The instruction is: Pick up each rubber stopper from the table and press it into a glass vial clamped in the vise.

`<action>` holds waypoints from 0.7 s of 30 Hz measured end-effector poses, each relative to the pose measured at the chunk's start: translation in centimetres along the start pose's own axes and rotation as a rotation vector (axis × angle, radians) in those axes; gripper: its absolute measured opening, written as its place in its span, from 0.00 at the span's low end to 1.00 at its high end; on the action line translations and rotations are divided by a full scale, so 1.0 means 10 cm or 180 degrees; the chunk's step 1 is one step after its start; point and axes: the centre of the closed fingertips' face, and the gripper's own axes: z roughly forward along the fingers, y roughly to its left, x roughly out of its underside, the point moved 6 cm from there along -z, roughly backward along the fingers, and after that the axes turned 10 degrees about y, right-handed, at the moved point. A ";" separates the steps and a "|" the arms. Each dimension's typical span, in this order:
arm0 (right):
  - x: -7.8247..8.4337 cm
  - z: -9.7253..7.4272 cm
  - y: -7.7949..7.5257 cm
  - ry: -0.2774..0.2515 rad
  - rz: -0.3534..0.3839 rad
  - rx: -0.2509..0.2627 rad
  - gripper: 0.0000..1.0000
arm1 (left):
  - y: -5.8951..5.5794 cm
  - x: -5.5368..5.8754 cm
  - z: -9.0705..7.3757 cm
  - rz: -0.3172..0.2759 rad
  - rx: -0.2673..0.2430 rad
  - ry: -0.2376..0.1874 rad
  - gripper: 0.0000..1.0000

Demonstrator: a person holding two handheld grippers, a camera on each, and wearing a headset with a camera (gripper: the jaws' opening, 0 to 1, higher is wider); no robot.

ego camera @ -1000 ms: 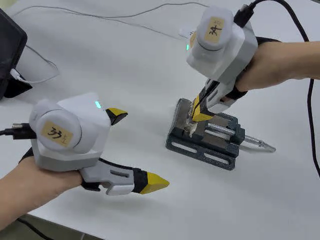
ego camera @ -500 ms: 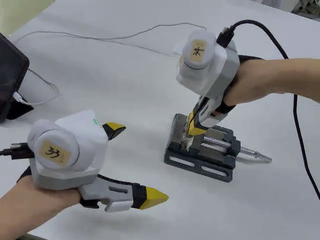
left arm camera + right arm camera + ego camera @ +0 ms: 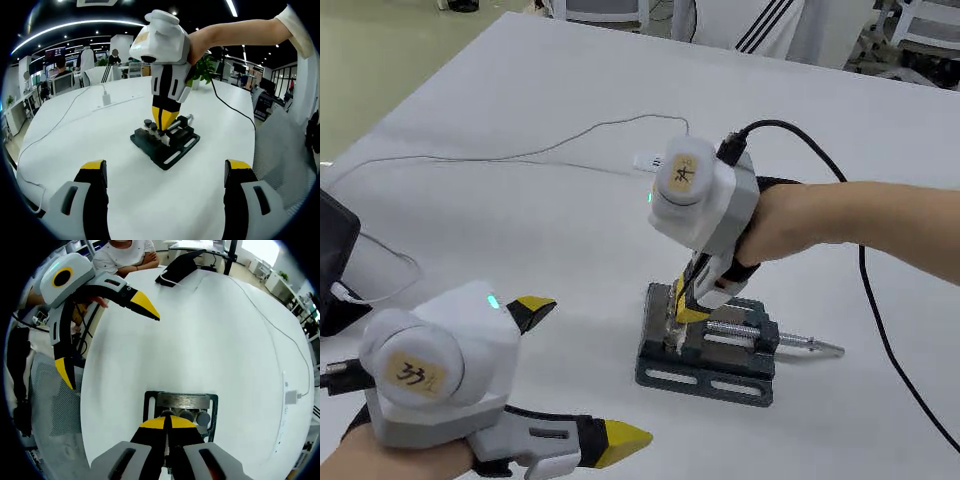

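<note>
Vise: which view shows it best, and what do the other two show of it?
Head view: the whole vise, base slots and screw handle, with the right gripper over it. Left gripper view shows it whole but small; right gripper view shows its far part past that gripper's shut jaws.

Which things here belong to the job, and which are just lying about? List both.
Job:
vise
stoppered vials clamped in it
right gripper, shut, tips down at the vials
left gripper, open, held off to the side

Lying about:
white cable across the table
black device at the table's edge
</note>
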 end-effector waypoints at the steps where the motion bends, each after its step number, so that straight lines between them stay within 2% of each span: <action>1: 0.01 0.00 0.00 -0.0051 0.0038 -0.0008 0.00 | -0.01 -0.01 -0.01 0.0007 -0.0006 -0.0005 0.97; 4: 0.02 0.00 0.01 -0.0119 -0.0075 0.0030 0.00 | -0.01 -0.01 -0.01 0.0007 -0.0017 -0.0008 0.97; 8: 0.02 0.00 0.02 -0.0155 -0.0109 0.0076 0.00 | -0.02 0.00 -0.02 0.0018 -0.0027 0.0012 0.97; 15: 0.05 -0.02 0.01 -0.0300 -0.0068 0.0229 0.01 | -0.01 -0.01 -0.01 0.0015 -0.0033 0.0016 0.97; 17: 0.09 -0.03 0.02 -0.0360 -0.0004 0.0234 0.08 | -0.02 -0.01 -0.01 0.0013 -0.0034 0.0016 0.97; 19: 0.12 -0.02 0.08 -0.0492 0.0114 0.0144 0.21 | -0.02 -0.01 -0.01 0.0014 -0.0032 0.0017 0.97; 20: 0.14 -0.03 0.09 -0.0514 0.0083 0.0149 0.26 | -0.02 -0.01 -0.01 0.0013 -0.0030 0.0018 0.97; 21: 0.17 -0.03 0.12 -0.0581 0.0108 0.0210 0.27 | -0.02 -0.01 -0.01 0.0010 -0.0030 0.0021 0.97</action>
